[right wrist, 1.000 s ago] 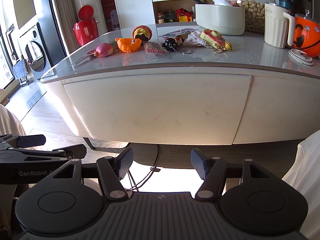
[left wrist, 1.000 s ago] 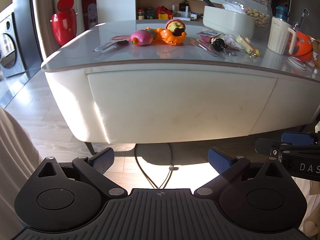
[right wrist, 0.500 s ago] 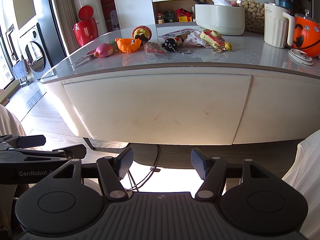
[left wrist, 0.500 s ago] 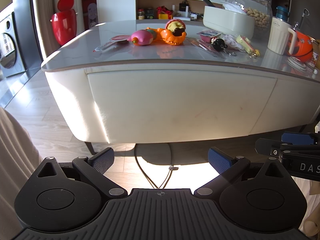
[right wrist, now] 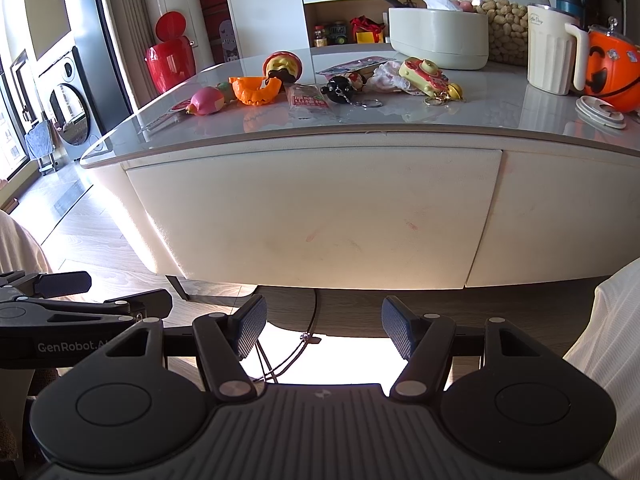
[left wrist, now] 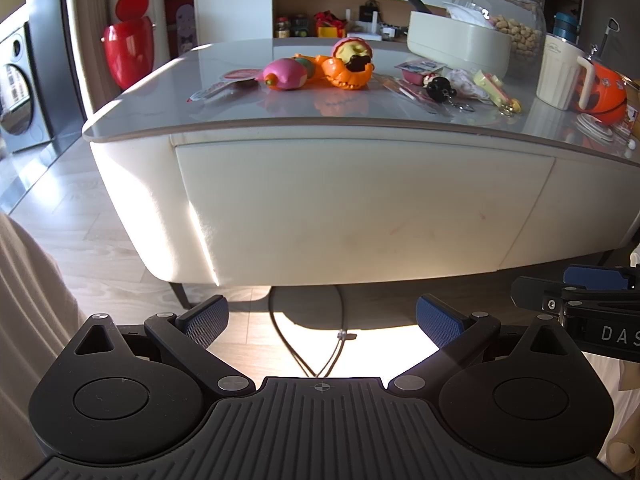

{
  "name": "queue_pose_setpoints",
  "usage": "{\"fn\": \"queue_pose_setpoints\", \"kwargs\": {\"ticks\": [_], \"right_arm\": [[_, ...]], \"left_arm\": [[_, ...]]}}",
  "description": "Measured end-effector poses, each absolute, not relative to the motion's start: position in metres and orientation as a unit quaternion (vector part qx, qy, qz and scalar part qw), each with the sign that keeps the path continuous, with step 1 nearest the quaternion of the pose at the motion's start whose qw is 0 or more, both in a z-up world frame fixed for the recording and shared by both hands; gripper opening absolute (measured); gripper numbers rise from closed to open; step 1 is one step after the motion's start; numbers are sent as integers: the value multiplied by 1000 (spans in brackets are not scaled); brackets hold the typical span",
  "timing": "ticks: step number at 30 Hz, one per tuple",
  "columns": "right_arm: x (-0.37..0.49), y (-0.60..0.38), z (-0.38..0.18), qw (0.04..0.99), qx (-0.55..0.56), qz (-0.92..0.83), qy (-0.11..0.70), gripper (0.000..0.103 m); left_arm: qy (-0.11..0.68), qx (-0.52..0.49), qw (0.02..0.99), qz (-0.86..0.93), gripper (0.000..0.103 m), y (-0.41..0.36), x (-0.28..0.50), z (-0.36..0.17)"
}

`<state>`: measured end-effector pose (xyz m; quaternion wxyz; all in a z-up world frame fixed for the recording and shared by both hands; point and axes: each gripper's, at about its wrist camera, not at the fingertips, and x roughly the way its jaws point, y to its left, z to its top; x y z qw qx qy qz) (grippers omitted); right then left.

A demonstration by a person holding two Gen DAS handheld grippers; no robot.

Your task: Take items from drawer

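Left wrist view: the closed white drawer [left wrist: 360, 204] sits above and ahead of the left gripper [left wrist: 322, 320], whose jaws are wide and empty, like the right gripper [right wrist: 322, 330]

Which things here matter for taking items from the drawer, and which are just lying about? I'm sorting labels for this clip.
For the job:
- wide cream drawer front, shut
- left tongs, open, empty
- right tongs, open, empty

Lying about:
- pink squishy toy
- orange plastic pumpkin bucket
- cream ribbed jug
- glass jar of peanuts
- red pedal bin
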<state>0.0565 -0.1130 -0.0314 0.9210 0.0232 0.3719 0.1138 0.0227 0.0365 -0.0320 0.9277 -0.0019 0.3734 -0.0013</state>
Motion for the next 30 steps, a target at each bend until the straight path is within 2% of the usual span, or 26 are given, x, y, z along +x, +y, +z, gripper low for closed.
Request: {"fn": "queue_pose_setpoints", "kwargs": {"ticks": [30], "right_arm": [[54, -113, -30, 921, 30, 109, 373, 64]], "left_arm": [[374, -3, 927, -1, 103, 37, 23, -32]]}}
